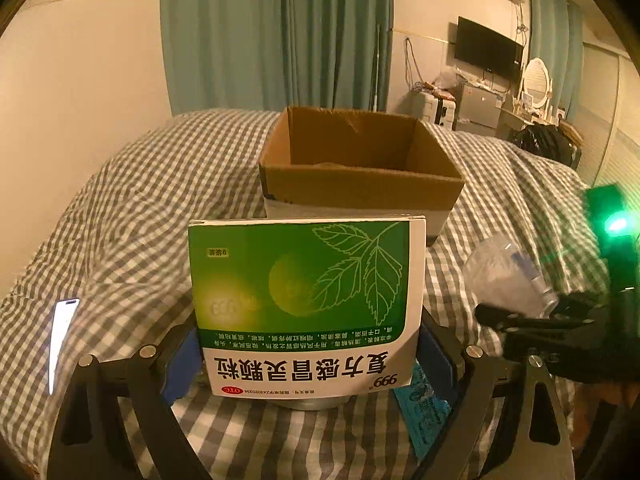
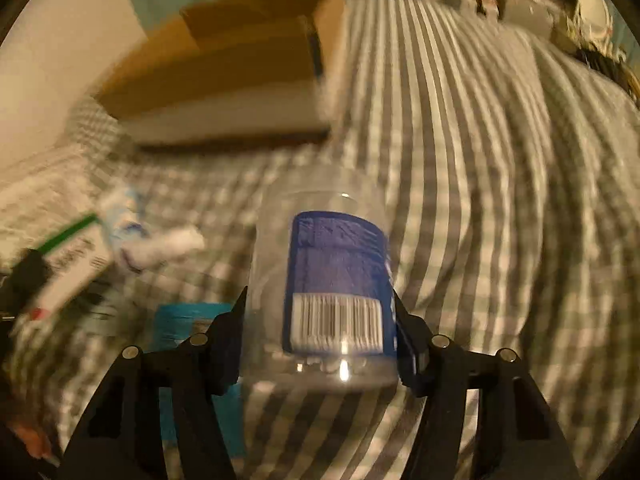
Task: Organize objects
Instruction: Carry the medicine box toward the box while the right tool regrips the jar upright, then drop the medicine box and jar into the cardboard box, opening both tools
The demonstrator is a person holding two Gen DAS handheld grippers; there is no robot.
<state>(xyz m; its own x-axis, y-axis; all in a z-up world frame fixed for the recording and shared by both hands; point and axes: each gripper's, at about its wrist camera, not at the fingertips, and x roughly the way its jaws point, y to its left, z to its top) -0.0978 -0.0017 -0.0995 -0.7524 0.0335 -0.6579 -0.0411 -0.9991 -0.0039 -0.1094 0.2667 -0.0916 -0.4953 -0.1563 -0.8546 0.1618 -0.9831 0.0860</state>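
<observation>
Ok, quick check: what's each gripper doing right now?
Left gripper: closed on the green and white medicine box.
Right gripper: closed on the clear plastic jar with the blue label.

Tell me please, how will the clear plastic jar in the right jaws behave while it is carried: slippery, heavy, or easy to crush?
The clear plastic jar looks nearly empty, so it is probably light. Its smooth round wall seems slippery and could twist between the jaws of the right gripper. The thin transparent plastic may flex if squeezed hard, though it shows no denting now.
</observation>
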